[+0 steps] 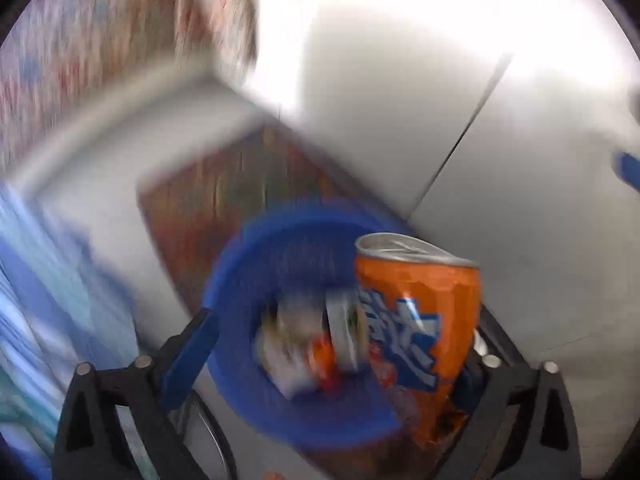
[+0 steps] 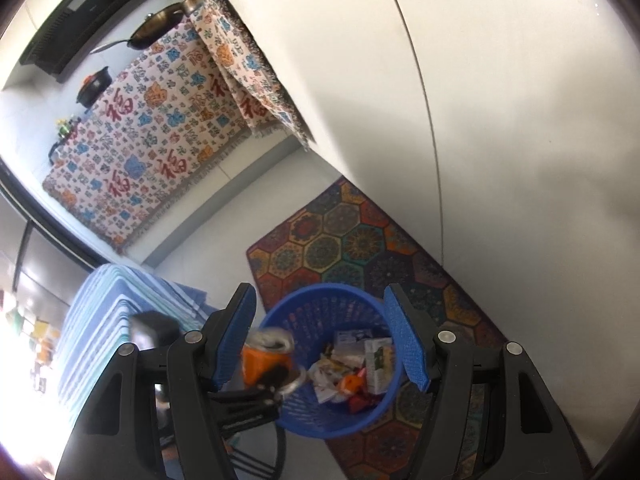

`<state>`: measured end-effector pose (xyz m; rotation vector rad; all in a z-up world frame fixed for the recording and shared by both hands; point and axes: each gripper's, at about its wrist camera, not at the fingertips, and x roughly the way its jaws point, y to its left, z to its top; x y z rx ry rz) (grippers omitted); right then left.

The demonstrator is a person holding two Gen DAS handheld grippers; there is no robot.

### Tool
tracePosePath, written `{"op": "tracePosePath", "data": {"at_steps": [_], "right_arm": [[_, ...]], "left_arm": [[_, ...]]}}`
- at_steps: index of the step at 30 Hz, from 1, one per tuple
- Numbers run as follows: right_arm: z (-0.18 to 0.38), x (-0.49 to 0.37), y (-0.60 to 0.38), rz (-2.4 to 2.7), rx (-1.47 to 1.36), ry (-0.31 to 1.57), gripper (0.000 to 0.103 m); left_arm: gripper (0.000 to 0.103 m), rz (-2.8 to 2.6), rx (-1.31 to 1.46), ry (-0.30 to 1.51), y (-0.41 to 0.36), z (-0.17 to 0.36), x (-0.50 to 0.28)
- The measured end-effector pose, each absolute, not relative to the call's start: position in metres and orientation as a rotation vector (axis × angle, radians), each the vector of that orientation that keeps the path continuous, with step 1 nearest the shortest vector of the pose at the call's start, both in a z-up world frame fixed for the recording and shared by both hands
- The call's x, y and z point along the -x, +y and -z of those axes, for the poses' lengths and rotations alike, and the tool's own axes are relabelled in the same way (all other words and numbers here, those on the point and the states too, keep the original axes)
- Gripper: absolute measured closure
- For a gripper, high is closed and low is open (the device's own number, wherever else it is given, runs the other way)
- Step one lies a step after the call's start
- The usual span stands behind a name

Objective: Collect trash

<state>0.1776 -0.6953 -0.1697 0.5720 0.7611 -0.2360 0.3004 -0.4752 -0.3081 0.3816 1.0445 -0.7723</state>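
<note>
Hanging over a blue basket point(image 2: 332, 360) on a patterned rug point(image 2: 360, 240), the left gripper point(image 1: 328, 360) has its fingers spread, a dented orange can point(image 1: 416, 320) against 1 finger; only the right view shows wrappers point(image 2: 352, 368) inside sharply, between the right gripper's point(image 2: 324, 340) parted, empty fingers.

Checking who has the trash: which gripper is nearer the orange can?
Left. The orange can sits against the left gripper's right finger; the right gripper hangs open, apart, above the blue basket.
</note>
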Motion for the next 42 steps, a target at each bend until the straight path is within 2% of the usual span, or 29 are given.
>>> {"op": "tracePosePath", "data": {"at_steps": [2,4,7,8,10,11,12,13,14,15,16,17,18,19,21,22,23,24,26,31,34,36,38,42], "right_arm": [[0.172,-0.18,-0.695,0.245,-0.553,0.779,0.034],[0.176,-0.181,-0.695,0.23,-0.558,0.793,0.034],[0.178,-0.182,-0.696,0.236,-0.542,0.813,0.033],[0.179,-0.182,-0.696,0.236,-0.538,0.814,0.032],[0.181,-0.184,-0.697,0.249,-0.537,0.824,0.032],[0.181,-0.183,-0.698,0.248,-0.546,0.825,0.032],[0.179,-0.182,-0.697,0.239,-0.551,0.818,0.032],[0.178,-0.181,-0.696,0.238,-0.542,0.811,0.032],[0.177,-0.182,-0.695,0.248,-0.524,0.809,0.03],[0.179,-0.183,-0.694,0.256,-0.52,0.816,0.03],[0.18,-0.183,-0.694,0.248,-0.53,0.822,0.03],[0.18,-0.183,-0.694,0.229,-0.543,0.822,0.03],[0.18,-0.183,-0.693,0.22,-0.539,0.82,0.03],[0.181,-0.184,-0.692,0.227,-0.519,0.823,0.03],[0.183,-0.185,-0.691,0.239,-0.506,0.835,0.03],[0.182,-0.185,-0.69,0.229,-0.516,0.834,0.03],[0.183,-0.185,-0.691,0.227,-0.519,0.833,0.03],[0.183,-0.185,-0.691,0.238,-0.515,0.834,0.03],[0.182,-0.185,-0.692,0.233,-0.526,0.828,0.03],[0.178,-0.182,-0.691,0.246,-0.517,0.813,0.03],[0.175,-0.173,-0.693,0.254,-0.535,0.815,0.029],[0.167,-0.161,-0.694,0.27,-0.549,0.816,0.023],[0.158,-0.146,-0.691,0.285,-0.549,0.793,0.0],[0.147,-0.113,-0.672,0.302,-0.461,0.793,0.0]], "left_arm": [[0.0,0.755,-0.395,1.184,-0.475,0.325,-0.311],[0.0,0.739,-0.323,1.086,-0.464,0.309,-0.314],[0.0,0.764,-0.252,1.085,-0.453,0.297,-0.314],[0.0,0.766,-0.305,0.983,-0.459,0.294,-0.307],[0.0,0.717,-0.53,1.059,-0.483,0.32,-0.303],[0.0,0.758,-0.464,1.114,-0.482,0.316,-0.306],[0.0,0.811,-0.325,1.053,-0.473,0.294,-0.306],[0.0,0.831,-0.323,0.912,-0.471,0.284,-0.299],[0.0,0.774,-0.476,0.893,-0.483,0.297,-0.297],[0.0,0.753,-0.563,0.999,-0.49,0.316,-0.302],[0.0,0.763,-0.485,1.143,-0.485,0.323,-0.312],[0.0,0.804,-0.336,1.118,-0.474,0.309,-0.315],[0.0,0.825,-0.321,0.977,-0.468,0.297,-0.309],[0.0,0.756,-0.467,0.96,-0.474,0.305,-0.306],[0.0,0.796,-0.362,1.099,-0.469,0.304,-0.318],[0.0,0.795,-0.301,1.049,-0.464,0.292,-0.32],[0.0,0.769,-0.373,0.958,-0.464,0.287,-0.318],[0.0,0.744,-0.462,0.986,-0.471,0.297,-0.318],[0.0,0.757,-0.403,1.073,-0.471,0.302,-0.32],[0.0,0.738,-0.293,1.019,-0.453,0.269,-0.298],[0.0,0.7,-0.316,0.998,-0.457,0.252,-0.293],[0.0,0.663,-0.35,0.939,-0.457,0.242,-0.276],[0.0,0.623,-0.39,0.849,-0.452,0.216,-0.255],[0.0,0.59,-0.375,0.763,-0.435,0.167,-0.224]]}}
